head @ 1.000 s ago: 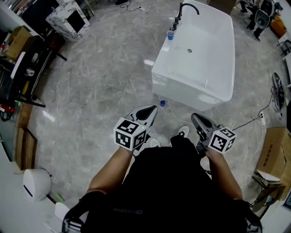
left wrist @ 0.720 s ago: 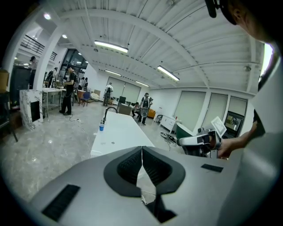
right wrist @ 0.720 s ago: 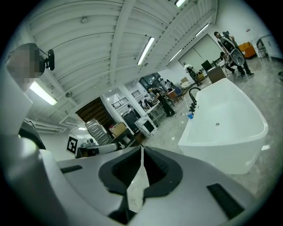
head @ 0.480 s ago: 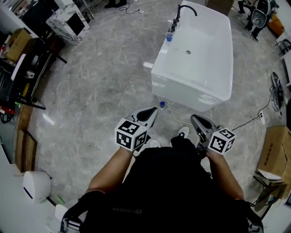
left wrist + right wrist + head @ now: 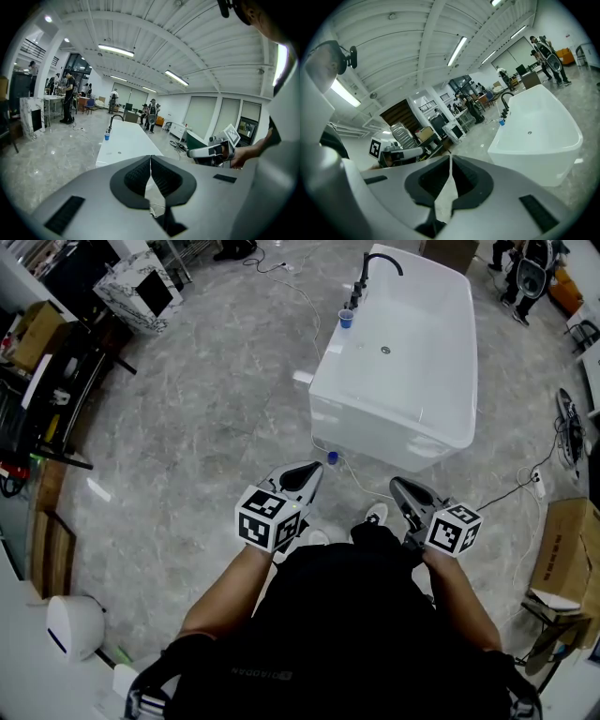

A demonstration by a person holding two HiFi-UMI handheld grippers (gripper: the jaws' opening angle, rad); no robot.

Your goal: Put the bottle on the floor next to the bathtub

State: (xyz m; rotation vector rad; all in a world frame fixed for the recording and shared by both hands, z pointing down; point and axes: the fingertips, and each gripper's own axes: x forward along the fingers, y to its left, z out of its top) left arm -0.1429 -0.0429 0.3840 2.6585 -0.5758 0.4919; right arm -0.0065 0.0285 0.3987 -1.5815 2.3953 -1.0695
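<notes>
A grey marbled floor (image 5: 206, 418) fills most of the head view, seen from steeply above. A white freestanding bathtub (image 5: 375, 432) stands on it ahead of the person, with a black tap (image 5: 370, 268) and a small blue cup (image 5: 346, 319) at its far rim.

Little has changed over the last second. The tub has barely drifted to the left in the frame, and both grippers are held at nearly the same spot in front of the dark torso.

The left gripper (image 5: 309, 470) is seen with its jaws pressed together and nothing between them. The right gripper (image 5: 401, 487) is likewise closed and empty.

A tiny blue-topped object, probably the bottle (image 5: 332, 457), is seen on the floor just beside the tub's near left corner. It is too small for its shape to be confirmed.

With both grippers empty and held away from it, the placing is judged to be already done and the task at or near its end.
</notes>
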